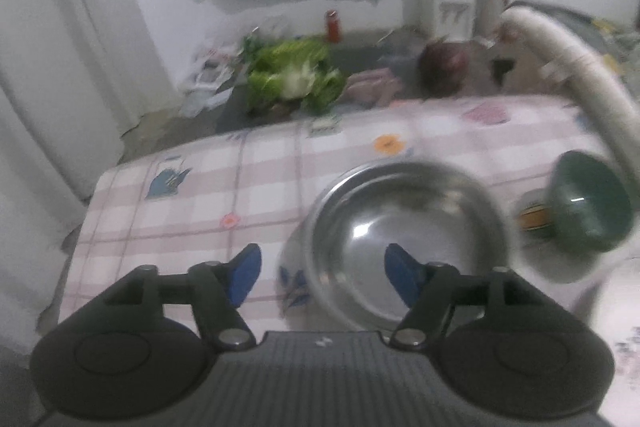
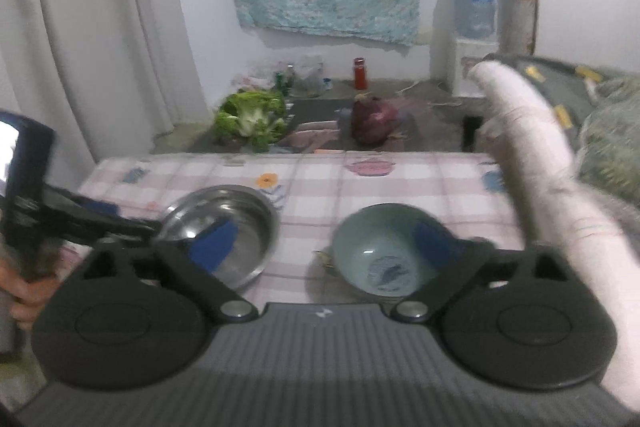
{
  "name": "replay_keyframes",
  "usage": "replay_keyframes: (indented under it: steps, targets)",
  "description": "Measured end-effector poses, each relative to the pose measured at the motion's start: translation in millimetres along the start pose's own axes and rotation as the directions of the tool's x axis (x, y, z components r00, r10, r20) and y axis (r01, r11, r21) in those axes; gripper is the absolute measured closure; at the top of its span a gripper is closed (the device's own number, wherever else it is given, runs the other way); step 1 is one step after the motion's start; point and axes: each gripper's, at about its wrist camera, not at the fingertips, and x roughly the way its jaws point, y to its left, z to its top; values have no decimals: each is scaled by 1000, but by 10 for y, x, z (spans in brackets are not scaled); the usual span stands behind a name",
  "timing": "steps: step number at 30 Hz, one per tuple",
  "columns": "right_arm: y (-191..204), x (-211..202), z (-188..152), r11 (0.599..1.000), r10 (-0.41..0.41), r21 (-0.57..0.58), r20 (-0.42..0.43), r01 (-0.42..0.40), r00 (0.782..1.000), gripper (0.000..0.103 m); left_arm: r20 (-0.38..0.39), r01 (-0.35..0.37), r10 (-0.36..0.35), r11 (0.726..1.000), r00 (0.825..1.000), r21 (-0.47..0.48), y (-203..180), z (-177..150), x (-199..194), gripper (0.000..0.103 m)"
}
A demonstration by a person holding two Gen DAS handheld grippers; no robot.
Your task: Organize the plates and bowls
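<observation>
Left wrist view: the left gripper (image 1: 322, 273) has its blue pads wide apart and holds nothing.
Steel bowl (image 1: 404, 243): it sits on the checked tablecloth (image 1: 180, 211), just past the pads. The right pad is in front of its hollow; the left pad is off to its left.
Green bowl (image 1: 588, 201): far right, tipped on its side.
Right wrist view: the right gripper (image 2: 324, 239) is open wide and empty.
Green bowl here (image 2: 384, 251): upright, close in front, toward the right pad.
Steel bowl here (image 2: 224, 231): on the left, behind the left pad.
Hand (image 2: 28, 291): at the left edge, holding the other gripper.
</observation>
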Motion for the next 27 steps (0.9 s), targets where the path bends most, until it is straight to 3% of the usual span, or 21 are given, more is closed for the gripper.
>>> replay_keyframes:
  steps: [5,9,12,16,18,22,27]
  targets:
    - [23,-285,16,981,-148,-122,31,151,988,1,35,131,-131,991,991,10,-178,-14,-332,16]
    - [12,-537,-23,942,-262,-202,63,269,963,1,29,242,-242,970,970,10,-387,-45,-502,15]
    - [-88,-712,-13,948,-222,-224,43,226,974,1,29,293,-293,956,956,5,-530,-47,-589,15]
    - [-362,-944,59,987,-85,-140,-7,84,996,1,33,332,-332,943,943,15,-692,-33,-650,12]
    - [-485,-1013,109,992,-66,-107,-5,66,998,1,39,342,-343,939,939,26,-787,-22,-670,12]
    - [-680,-1027,177,997,-33,-74,12,34,999,1,35,329,-331,943,943,50,-987,-5,-622,12]
    - [-910,-740,181,1000,11,-24,-13,-11,1000,1,15,301,-303,951,953,68,-1230,71,-437,12]
